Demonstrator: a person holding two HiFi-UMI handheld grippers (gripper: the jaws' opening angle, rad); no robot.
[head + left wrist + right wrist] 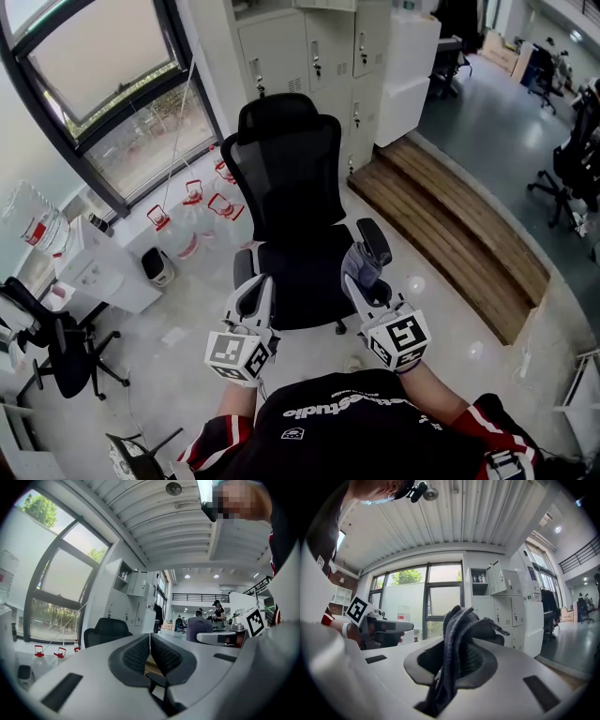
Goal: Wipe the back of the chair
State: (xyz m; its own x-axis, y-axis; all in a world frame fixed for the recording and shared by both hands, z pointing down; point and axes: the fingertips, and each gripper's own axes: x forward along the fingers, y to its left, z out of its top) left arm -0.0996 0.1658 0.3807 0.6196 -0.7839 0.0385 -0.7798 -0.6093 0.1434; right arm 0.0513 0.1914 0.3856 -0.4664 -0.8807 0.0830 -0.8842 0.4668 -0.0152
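A black mesh office chair [286, 192] stands in front of me, its seat facing me and its backrest [284, 169] on the far side. My right gripper [359, 274] is shut on a dark grey cloth [357, 261], near the chair's right armrest [374, 240]. That cloth [457, 641] hangs bunched between the jaws in the right gripper view. My left gripper [255, 292] is shut with nothing in it, by the seat's front left corner. In the left gripper view the chair [107, 630] shows low on the left, beyond the closed pads [138, 654].
White lockers [314, 56] stand behind the chair. Water jugs with red handles [194, 211] sit by the window on the left. A wooden step [450, 220] runs along the right. Another black chair [56, 352] and a white desk [98, 267] are at the left.
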